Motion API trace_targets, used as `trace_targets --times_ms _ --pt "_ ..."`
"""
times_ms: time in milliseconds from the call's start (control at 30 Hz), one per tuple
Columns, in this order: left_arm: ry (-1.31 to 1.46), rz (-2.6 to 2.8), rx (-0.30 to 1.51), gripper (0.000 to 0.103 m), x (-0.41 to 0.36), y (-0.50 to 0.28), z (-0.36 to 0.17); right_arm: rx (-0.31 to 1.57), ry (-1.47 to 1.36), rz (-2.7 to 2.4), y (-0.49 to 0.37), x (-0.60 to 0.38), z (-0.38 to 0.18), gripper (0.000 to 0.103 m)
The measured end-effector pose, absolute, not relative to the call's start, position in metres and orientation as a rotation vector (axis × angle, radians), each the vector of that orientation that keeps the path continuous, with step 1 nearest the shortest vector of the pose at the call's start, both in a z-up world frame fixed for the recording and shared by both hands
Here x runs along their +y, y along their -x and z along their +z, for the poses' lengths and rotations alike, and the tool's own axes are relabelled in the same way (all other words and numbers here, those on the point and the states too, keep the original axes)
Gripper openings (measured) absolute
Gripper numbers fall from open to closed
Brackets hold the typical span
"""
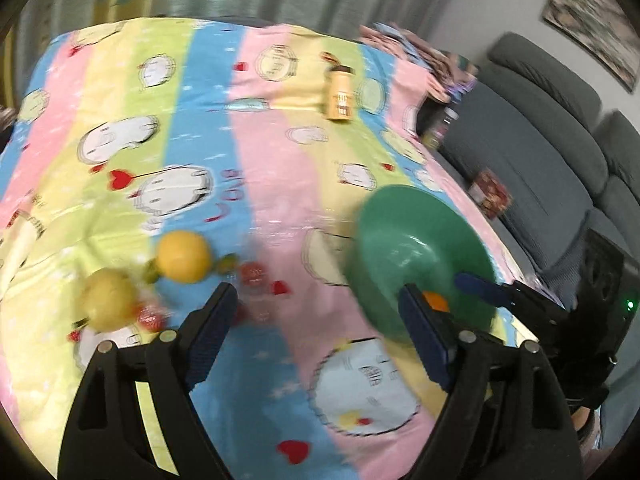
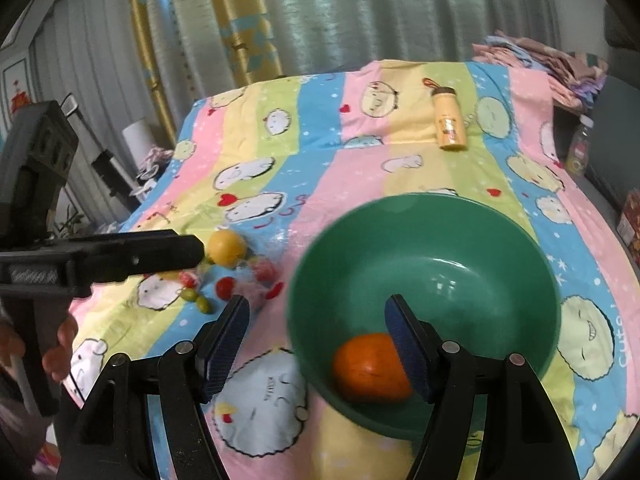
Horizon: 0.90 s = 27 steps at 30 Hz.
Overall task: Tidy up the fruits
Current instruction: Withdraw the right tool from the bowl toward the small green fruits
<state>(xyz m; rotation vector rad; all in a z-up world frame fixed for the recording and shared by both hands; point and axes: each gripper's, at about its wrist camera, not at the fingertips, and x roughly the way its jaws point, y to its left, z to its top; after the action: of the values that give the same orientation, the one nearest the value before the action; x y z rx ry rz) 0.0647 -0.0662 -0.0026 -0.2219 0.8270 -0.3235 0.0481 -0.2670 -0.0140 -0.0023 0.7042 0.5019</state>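
A green bowl (image 2: 460,248) sits on the striped cartoon cloth and holds one orange fruit (image 2: 370,368); it also shows in the left wrist view (image 1: 412,232). My right gripper (image 2: 316,340) is open and empty, its right finger over the bowl next to the orange fruit. My left gripper (image 1: 320,312) is open and empty above the cloth. To its left lie two yellow fruits (image 1: 184,256) (image 1: 106,298), small red fruits (image 1: 252,274) and small green ones (image 1: 226,262). The right wrist view shows this pile (image 2: 228,248) left of the bowl.
A yellow bottle (image 2: 450,120) lies on its side at the far end of the cloth. A grey sofa (image 1: 560,152) stands to the right with a small patterned box (image 1: 490,192) and a jar (image 2: 580,148). Folded cloths (image 2: 560,64) lie at the far right corner.
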Motion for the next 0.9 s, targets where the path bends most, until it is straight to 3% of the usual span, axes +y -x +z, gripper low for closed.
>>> trace_targets --times_ms 300,900 --pt "0.275 -0.204 0.871 0.082 -0.012 -0.044 -0.032 0.733 0.069 0.624 -0.038 -0.225 -0.019 0.071" --pt "0.332 -0.215 0.933 0.081 0.013 -0.034 -0.068 0.925 0.158 0.780 -0.049 -0.145 -0.065 0.071"
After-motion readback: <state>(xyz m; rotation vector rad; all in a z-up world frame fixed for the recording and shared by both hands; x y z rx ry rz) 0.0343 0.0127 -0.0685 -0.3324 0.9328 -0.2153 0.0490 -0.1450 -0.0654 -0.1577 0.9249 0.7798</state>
